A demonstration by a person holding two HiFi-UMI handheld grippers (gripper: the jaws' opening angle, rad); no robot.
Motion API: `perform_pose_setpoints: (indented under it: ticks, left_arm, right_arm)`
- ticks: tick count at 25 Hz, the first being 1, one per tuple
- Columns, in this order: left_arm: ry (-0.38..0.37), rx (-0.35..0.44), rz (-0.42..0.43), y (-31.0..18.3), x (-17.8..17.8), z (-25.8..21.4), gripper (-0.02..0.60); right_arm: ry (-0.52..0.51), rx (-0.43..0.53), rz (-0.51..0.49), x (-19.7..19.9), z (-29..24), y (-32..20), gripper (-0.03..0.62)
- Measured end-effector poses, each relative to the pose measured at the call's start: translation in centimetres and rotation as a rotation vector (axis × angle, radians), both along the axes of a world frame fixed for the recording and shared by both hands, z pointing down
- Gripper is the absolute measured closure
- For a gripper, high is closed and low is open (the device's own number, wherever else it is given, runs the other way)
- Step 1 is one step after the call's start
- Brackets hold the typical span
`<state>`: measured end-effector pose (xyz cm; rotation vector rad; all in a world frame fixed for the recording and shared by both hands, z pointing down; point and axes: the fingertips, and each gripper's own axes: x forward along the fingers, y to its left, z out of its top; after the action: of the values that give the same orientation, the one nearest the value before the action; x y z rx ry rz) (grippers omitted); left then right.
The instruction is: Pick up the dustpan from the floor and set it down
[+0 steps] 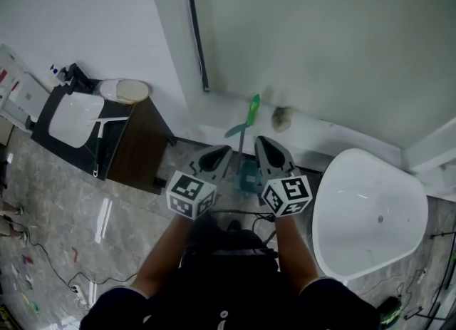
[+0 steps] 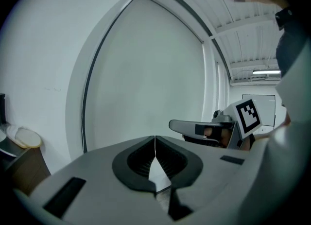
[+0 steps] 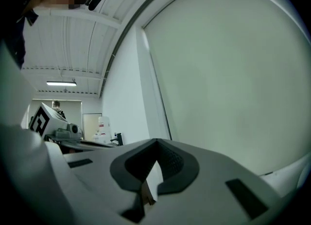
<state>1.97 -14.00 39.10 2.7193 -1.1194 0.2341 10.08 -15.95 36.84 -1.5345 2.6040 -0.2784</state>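
Nearest, the left gripper (image 1: pixel 214 159) and right gripper (image 1: pixel 274 154) are held side by side, each with its jaws pressed together on nothing. Both point at the wall (image 1: pixel 320 43), not down. Just past them the dustpan (image 1: pixel 249 176) stands on the floor at the wall's foot, its green handle (image 1: pixel 252 111) leaning upright against the wall. The main risk, as I judge it, is a descent with the jaws shut: closed tips would nudge the thin handle and tip it sideways along the wall. Loose cables (image 1: pixel 246 214) by the feet could also snag a step.
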Motion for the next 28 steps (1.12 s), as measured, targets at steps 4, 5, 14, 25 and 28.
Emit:
perform_pose_setpoints:
  ticks: [4,5,14,25,28]
  left_arm:
    - [0.011,0.029,0.005,0.3,0.3,-1.7,0.568]
    - [0.010,0.032,0.006,0.4,0.4,-1.9,0.566]
    - [0.017,0.043,0.011,0.1,1.0,-3.1,0.566]
    - [0.008,0.042,0.031,0.3,1.4,-2.9,0.568]
    - [0.010,0.044,0.032,0.4,1.4,-2.9,0.566]
  right_arm:
    - [0.009,0.027,-0.032,-0.7,-1.6,0.8,0.588]
    - [0.012,0.031,-0.036,-0.7,-1.8,0.9,0.588]
    - [0.033,0.032,-0.052,-0.4,-2.3,0.5,0.588]
    - [0.045,0.042,-0.055,-0.2,-2.8,1.1,0.588]
    - [0.044,0.047,-0.055,-0.2,-3.0,1.2,0.588]
